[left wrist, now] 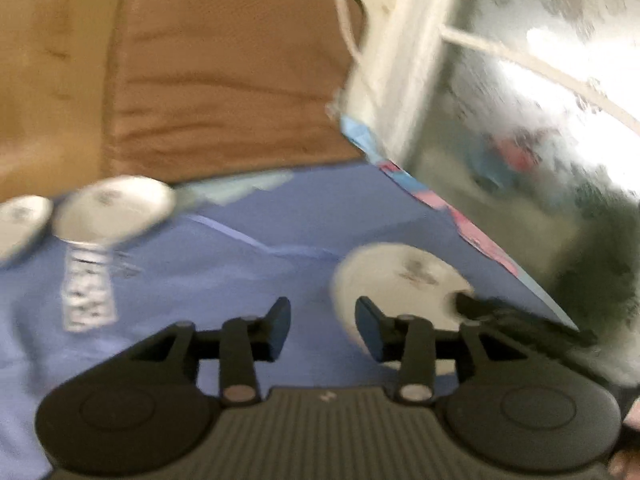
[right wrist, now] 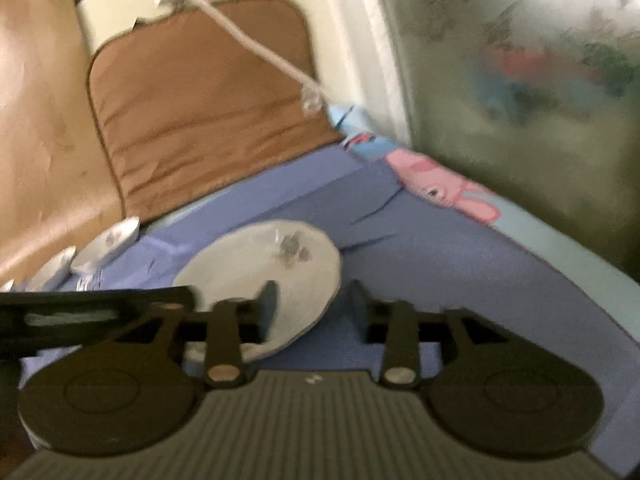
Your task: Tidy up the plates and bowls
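Observation:
A white plate with a grey flower print lies on the blue sheet, just ahead and right of my open, empty left gripper. The same plate shows in the right wrist view, under the left finger of my open, empty right gripper. The other gripper's dark tip reaches over the plate's right edge. Two white bowls stand at the far left, one on a metal stand. They also show in the right wrist view.
A brown cushion leans against the wall behind the sheet. A frosted window with a white frame is on the right. A pink and pale blue cloth lies along the sheet's right edge. A white cord hangs across.

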Tool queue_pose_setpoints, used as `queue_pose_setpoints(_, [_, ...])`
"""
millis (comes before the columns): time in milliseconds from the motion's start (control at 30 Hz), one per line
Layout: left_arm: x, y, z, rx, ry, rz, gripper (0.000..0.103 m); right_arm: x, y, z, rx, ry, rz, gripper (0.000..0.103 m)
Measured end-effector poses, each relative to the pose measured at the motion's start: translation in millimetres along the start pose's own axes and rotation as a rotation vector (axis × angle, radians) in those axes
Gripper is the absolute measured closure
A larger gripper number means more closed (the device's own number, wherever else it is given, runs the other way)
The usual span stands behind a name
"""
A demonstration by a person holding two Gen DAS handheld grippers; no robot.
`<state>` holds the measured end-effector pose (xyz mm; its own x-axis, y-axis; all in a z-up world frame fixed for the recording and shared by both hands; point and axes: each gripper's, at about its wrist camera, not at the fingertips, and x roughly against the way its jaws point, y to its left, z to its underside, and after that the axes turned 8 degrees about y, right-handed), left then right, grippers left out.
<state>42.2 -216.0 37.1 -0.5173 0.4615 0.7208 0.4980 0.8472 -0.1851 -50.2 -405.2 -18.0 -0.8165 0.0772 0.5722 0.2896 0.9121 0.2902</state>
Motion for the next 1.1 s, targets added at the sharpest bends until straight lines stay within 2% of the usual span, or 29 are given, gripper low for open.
queue_pose_setpoints(100, [16, 39, 7, 0.058, -0.032, -0.074, 0.066, 13, 4, -3, -0.017, -0.085, 0.018, 0.056])
queue_pose_setpoints(200, [34, 83, 22, 0.117, -0.068, -0.173, 0.066, 20, 18, -3, 0.005, -0.112, -0.034, 0.056])
queue_pose_setpoints(300, [50, 123, 38, 0.145, -0.106, -0.306, 0.066, 16, 47, 0, 0.076, -0.081, -0.110, 0.057])
queue_pose_setpoints(433, [61, 162, 54, 0.177, -0.133, -0.431, 0.066, -2, 89, 6, 0.157, 0.030, -0.219, 0.064])
queue_pose_setpoints(467, [62, 173, 57, 0.223, -0.118, -0.423, 0.067, -11, 99, 5, 0.164, 0.059, -0.241, 0.067])
queue_pose_setpoints(500, [63, 184, 57, 0.285, -0.113, -0.365, 0.067, -20, 108, 4, 0.165, 0.087, -0.254, 0.069])
queue_pose_setpoints(567, [60, 193, 54, 0.336, -0.117, -0.330, 0.066, -40, 123, -7, 0.148, 0.127, -0.260, 0.077])
queue_pose_setpoints(733, [60, 189, 55, 0.310, -0.120, -0.325, 0.066, -91, 156, -53, 0.071, 0.129, -0.220, 0.076])
queue_pose_setpoints(833, [60, 192, 55, 0.319, -0.125, -0.312, 0.066, -125, 171, -66, 0.055, 0.181, -0.160, 0.075])
queue_pose_setpoints(933, [62, 195, 59, 0.337, -0.132, -0.302, 0.066, -159, 179, -67, 0.051, 0.279, -0.140, 0.075])
queue_pose_setpoints(967, [62, 195, 59, 0.338, -0.133, -0.300, 0.066, -169, 180, -65, 0.051, 0.327, -0.140, 0.080])
queue_pose_setpoints(1000, [62, 195, 60, 0.338, -0.134, -0.300, 0.066, -170, 178, -62, 0.045, 0.338, -0.152, 0.083])
queue_pose_setpoints(1033, [62, 195, 60, 0.339, -0.134, -0.299, 0.066, -167, 178, -61, 0.042, 0.335, -0.166, 0.091])
queue_pose_setpoints(1100, [62, 196, 60, 0.343, -0.136, -0.294, 0.066, -150, 175, -56, 0.034, 0.344, -0.191, 0.092])
